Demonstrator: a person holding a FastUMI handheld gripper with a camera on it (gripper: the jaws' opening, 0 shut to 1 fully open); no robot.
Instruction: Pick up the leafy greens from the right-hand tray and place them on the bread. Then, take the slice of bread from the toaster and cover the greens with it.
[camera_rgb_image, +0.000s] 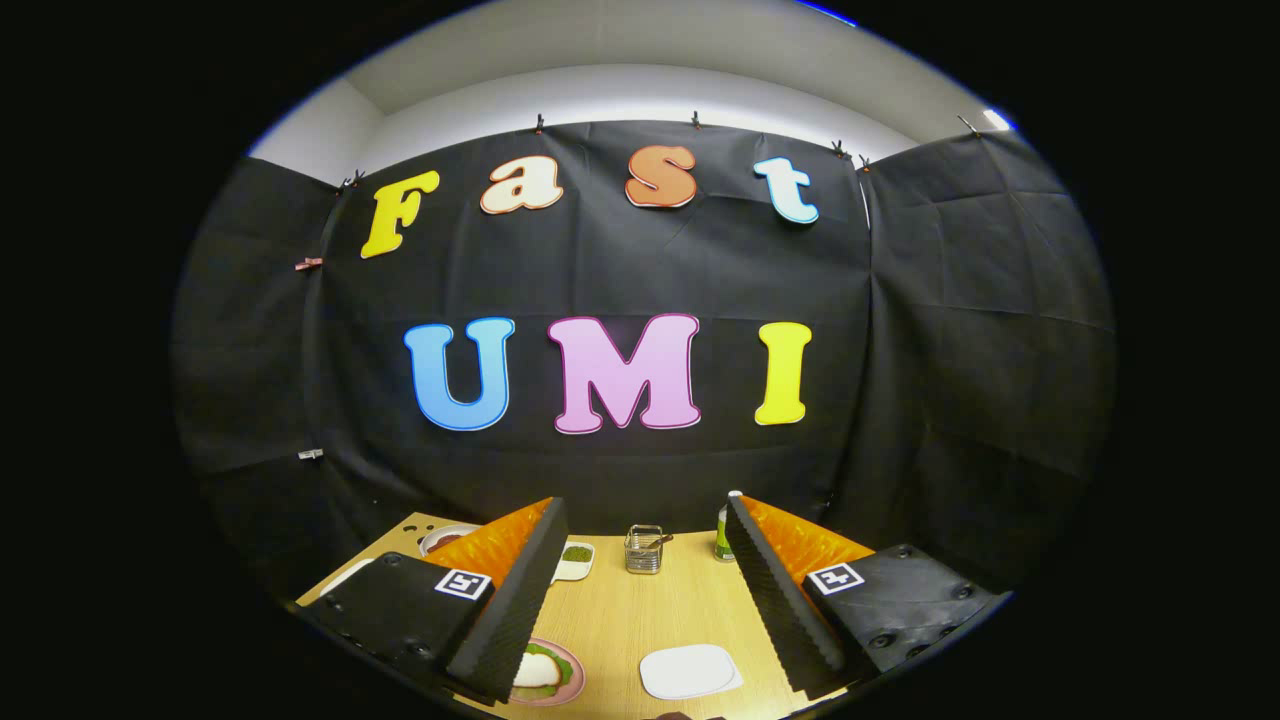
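My gripper (646, 512) is open and held well above a wooden table (640, 620), with nothing between its fingers (520, 600). Close in beside the left finger sits a pinkish plate (574, 676) holding a pale bread slice (538, 668) with leafy greens (566, 664) showing at its edge; the finger hides part of it. A white tray (688, 670) lies bare between the fingers, nearer the right one. Further ahead, at the table's far side, stands a small metal toaster rack (644, 550); I cannot tell what is in it.
A small white dish with something green (576, 558) sits left of the toaster rack. A green bottle (722, 540) stands by the right fingertip. A round bowl (445, 538) is at the far left behind the left finger. The black cloth wall rises just behind the table.
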